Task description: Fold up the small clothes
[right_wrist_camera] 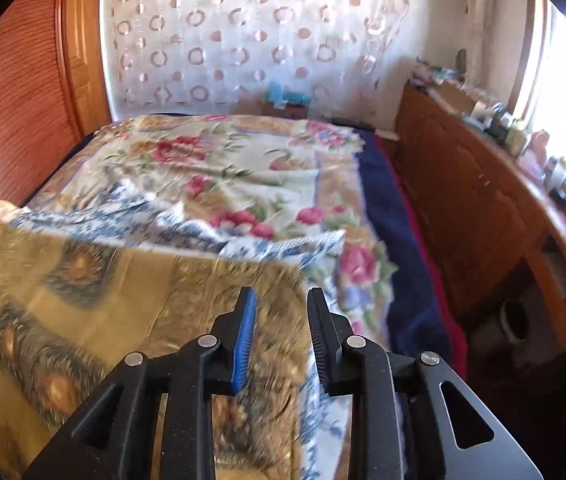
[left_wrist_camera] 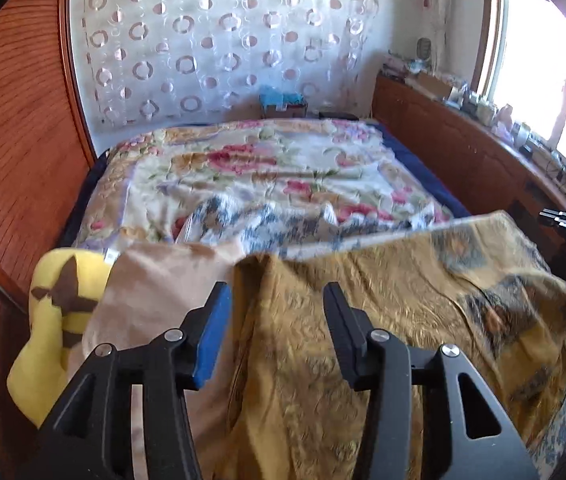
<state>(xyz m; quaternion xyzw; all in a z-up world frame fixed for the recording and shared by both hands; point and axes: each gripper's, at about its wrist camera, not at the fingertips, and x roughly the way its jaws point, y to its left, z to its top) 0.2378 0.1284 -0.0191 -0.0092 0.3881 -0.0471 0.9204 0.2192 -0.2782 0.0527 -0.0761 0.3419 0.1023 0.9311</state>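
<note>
A gold patterned cloth (left_wrist_camera: 403, 304) with blue and orange medallions lies spread over the near part of the bed; it also shows in the right wrist view (right_wrist_camera: 103, 300). A blue-and-white printed garment (left_wrist_camera: 267, 224) lies crumpled just beyond it, and shows in the right wrist view too (right_wrist_camera: 187, 224). A beige garment (left_wrist_camera: 155, 292) lies at the gold cloth's left edge. My left gripper (left_wrist_camera: 277, 292) is open above the gold cloth's left part. My right gripper (right_wrist_camera: 281, 300) is open, jaws a small gap apart, above the gold cloth's right edge. Neither holds anything.
A floral blanket (left_wrist_camera: 267, 160) covers the bed. A yellow cloth with brown shapes (left_wrist_camera: 59, 300) hangs at the near left. A wooden wall (left_wrist_camera: 15, 140) runs along the left. A wooden cabinet (right_wrist_camera: 463, 208) with cluttered items stands on the right under a window.
</note>
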